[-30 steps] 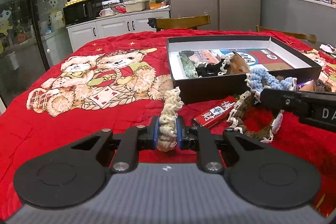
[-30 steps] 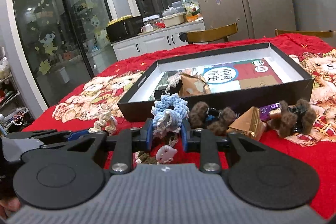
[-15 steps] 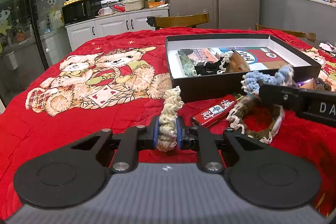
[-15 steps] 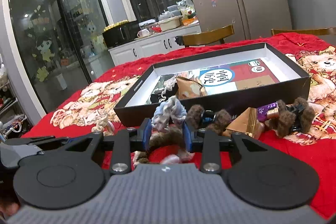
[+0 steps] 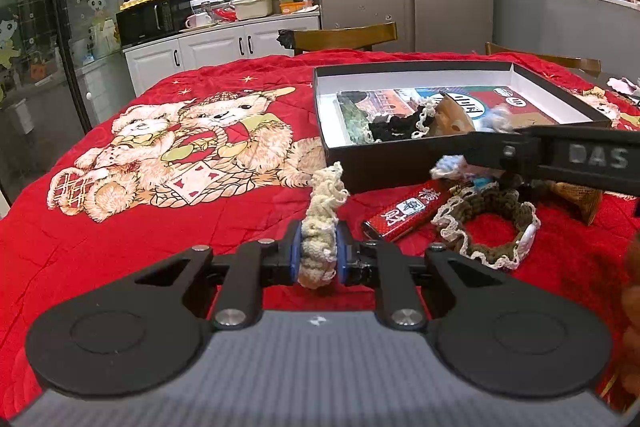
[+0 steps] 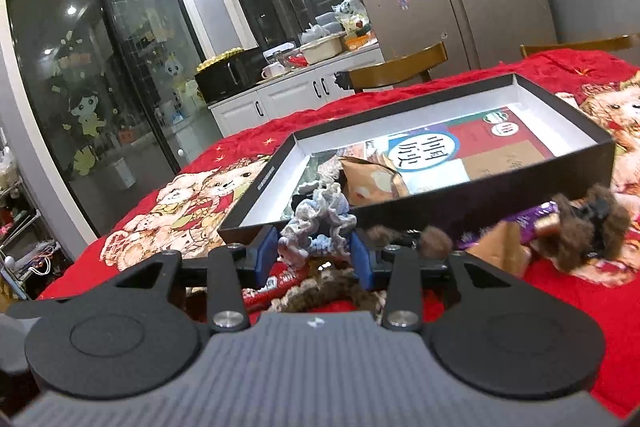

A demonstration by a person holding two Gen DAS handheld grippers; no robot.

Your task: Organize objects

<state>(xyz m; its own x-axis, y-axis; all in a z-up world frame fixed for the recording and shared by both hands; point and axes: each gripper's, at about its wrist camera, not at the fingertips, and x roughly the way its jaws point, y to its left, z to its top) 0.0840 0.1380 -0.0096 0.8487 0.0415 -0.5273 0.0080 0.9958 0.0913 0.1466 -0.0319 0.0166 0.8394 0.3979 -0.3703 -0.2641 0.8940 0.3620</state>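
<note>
We are working at a surface draped in a red bear-print blanket [image 5: 120,227], sorting loose trinkets into the shallow black box [image 5: 400,163] lying at centre right of the left wrist view. Our left gripper [image 5: 318,257] is pinching a cream crocheted scrunchie [image 5: 320,223], fingers pressed together on its lower loop so the rest is standing up above them; it is hanging clear of the box, likely waiting its turn. Our right gripper [image 6: 316,255] is sitting at the box's near wall, its fingers having just been opening; they are standing apart with the blue-and-white crocheted scrunchie [image 6: 316,223] loose between them and tumbling over the rim, which reads to us as a release into the box. The box is already holding a black lacy piece [image 5: 394,127] and a tan packet [image 6: 372,181]. Still lying outside, just in front of the near wall: a red packet [image 5: 408,211], an olive lace-edged band [image 5: 488,223], and, at right of the right wrist view, brown fuzzy ties [image 6: 580,227] and a purple wrapper [image 6: 536,223].
</note>
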